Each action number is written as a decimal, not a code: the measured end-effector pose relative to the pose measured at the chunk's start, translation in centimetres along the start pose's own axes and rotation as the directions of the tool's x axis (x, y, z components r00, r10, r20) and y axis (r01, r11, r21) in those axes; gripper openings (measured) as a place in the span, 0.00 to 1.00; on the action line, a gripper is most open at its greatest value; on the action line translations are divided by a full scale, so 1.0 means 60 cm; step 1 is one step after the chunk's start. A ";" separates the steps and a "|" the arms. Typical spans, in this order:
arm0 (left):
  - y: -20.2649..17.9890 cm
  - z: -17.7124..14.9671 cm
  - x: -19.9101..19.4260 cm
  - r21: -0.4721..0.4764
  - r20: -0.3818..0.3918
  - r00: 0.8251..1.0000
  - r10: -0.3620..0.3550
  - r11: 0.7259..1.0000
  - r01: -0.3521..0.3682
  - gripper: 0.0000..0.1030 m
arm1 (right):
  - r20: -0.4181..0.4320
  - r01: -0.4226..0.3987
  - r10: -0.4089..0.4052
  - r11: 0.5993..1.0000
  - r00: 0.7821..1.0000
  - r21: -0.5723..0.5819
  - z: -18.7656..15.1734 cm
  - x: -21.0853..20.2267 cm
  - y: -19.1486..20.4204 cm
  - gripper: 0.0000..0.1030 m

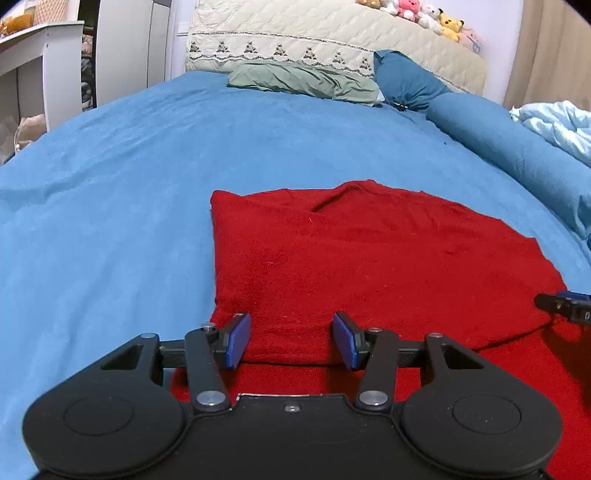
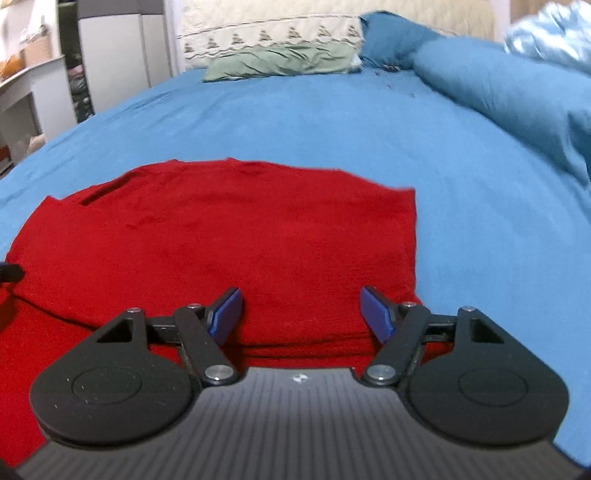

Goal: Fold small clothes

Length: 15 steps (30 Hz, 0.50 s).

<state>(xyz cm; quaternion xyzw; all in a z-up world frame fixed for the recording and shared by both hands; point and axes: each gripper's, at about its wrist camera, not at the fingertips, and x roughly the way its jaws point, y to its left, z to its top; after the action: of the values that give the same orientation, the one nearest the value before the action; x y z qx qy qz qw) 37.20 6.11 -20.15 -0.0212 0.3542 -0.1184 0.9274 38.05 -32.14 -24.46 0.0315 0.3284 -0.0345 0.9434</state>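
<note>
A red knit garment [image 1: 369,258] lies flat on the blue bed sheet [image 1: 110,184], partly folded, with a doubled near edge. It also shows in the right wrist view [image 2: 221,240]. My left gripper [image 1: 291,339] is open, its blue pads just above the garment's near left part. My right gripper [image 2: 301,314] is open over the garment's near right part, close to its right edge. The right gripper's tip [image 1: 565,304] shows at the right edge of the left wrist view.
At the bed head lie a green pillow [image 1: 303,79], a dark blue pillow [image 1: 406,79], a blue bolster [image 1: 517,147] and a light blue blanket [image 1: 557,125]. Plush toys [image 1: 424,13] sit on the quilted headboard. White furniture [image 1: 40,66] stands left of the bed.
</note>
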 end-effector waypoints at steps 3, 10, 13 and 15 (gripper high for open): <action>-0.004 0.003 0.000 -0.001 -0.005 1.000 0.013 1.000 -0.013 0.53 | 0.006 -0.006 0.006 1.000 1.000 0.027 0.001 0.004 -0.006 0.84; -0.037 0.033 -0.077 0.001 0.017 0.998 0.056 0.998 -0.056 0.53 | 0.046 -0.032 0.031 0.999 0.998 0.037 0.032 -0.075 -0.017 0.85; -0.051 0.044 -0.135 0.004 0.039 0.997 0.074 0.997 -0.074 0.53 | 0.064 -0.044 0.043 0.999 0.997 0.014 0.047 -0.137 -0.017 0.85; -0.060 0.047 -0.178 0.004 0.048 0.995 0.084 0.996 -0.084 0.54 | 0.073 -0.046 0.046 0.999 0.996 -0.001 0.055 -0.183 -0.017 0.85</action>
<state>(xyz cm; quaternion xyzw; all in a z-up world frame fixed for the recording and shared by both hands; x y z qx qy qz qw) 30.66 4.98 -10.63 -0.0065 0.3321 -0.0798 0.9399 31.42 -32.93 -15.07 0.0379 0.2929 -0.0141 0.9553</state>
